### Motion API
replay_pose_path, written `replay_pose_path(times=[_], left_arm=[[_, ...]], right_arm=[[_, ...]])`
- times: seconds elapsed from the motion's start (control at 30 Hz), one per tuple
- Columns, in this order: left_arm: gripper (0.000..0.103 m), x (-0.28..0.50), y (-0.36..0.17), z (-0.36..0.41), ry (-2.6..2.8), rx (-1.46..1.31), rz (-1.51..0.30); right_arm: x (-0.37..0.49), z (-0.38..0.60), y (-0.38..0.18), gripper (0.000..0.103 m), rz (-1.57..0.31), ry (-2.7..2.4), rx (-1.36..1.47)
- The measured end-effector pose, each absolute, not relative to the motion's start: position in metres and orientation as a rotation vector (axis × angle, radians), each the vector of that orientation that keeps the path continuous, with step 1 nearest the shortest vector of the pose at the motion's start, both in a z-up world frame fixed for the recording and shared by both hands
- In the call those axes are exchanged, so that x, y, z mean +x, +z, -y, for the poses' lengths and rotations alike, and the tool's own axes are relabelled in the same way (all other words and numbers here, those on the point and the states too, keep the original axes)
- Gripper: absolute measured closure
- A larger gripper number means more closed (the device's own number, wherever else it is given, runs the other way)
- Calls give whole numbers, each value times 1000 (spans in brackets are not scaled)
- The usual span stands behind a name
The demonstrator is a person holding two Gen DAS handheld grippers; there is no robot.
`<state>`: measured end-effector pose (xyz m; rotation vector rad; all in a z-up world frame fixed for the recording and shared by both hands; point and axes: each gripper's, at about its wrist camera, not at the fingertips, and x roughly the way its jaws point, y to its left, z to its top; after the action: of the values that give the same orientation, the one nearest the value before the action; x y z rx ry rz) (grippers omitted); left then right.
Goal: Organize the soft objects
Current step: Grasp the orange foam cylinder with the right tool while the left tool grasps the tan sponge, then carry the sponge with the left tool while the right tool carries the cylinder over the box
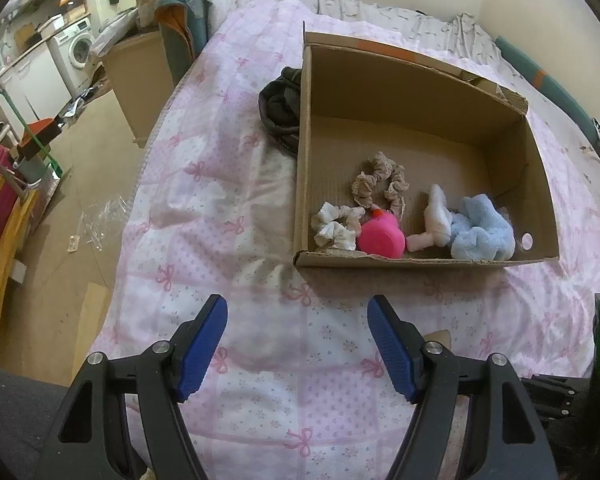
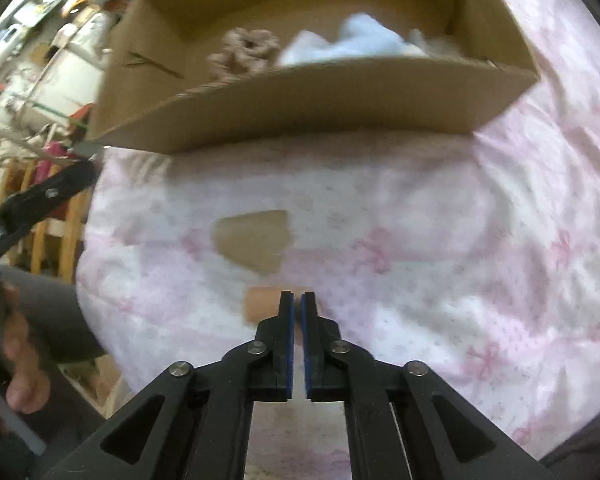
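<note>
Cardboard is what holds most of the soft things already: from the left wrist view, an open brown cardboard box (image 1: 420, 136) sits on the pink bow-print quilt (image 1: 228, 208) towards the bed's far side, and along its near wall lie a white ruffled fabric scrunchie (image 1: 336, 228), a beige lace-edged scrunchie (image 1: 380, 184), a bright pink rounded soft toy (image 1: 382, 236), a small white and pale pink plush piece (image 1: 432, 224) and a fluffy light-blue plush cloth (image 1: 482, 228). A dark crumpled garment (image 1: 280, 112) lies outside, against the box's left wall. The left gripper (image 1: 298, 344) hovers over bare quilt short of the box, its blue pads standing wide apart with nothing between them. From the right wrist view, which is blurred, the right gripper (image 2: 296, 300) has its jaws drawn together to a thin slit, and they look pinched on a small peach-tan soft piece (image 2: 260, 304) lying on the quilt near the bed's near edge; I cannot make out exactly what it is. A flat tan scrap (image 2: 254, 238) lies just beyond it, between it and the box. All of this looks light, limp and unbreakable, so I'd judge a pinch on a fold or edge enough, though thin cloth could slip free or the quilt beneath get caught up.
</note>
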<state>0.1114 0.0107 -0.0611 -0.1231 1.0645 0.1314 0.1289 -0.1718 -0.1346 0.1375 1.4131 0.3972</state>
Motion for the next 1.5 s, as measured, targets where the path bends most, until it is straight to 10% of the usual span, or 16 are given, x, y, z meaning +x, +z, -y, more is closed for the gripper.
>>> replay_pose_path(times=[0.17,0.4,0.57,1.13,1.5], left_arm=[[33,111,-61,-9,123,-109,-1067],[33,111,-61,-9,122,-108,-1068],[33,112,-63,-7,118,-109,-1073],[34,135,-124,75,-213,-112,-1298],[96,141,-138,91,-272,-77,-1324]], right_arm=[[127,161,-133,36,-1384,408,86],[126,129,-150,41,-1379,392,-122],[122,131,-146,92,-1374,447,-115],[133,222,-79,94,-1191,336,339],[130,220,-87,93,-1190,339,350]])
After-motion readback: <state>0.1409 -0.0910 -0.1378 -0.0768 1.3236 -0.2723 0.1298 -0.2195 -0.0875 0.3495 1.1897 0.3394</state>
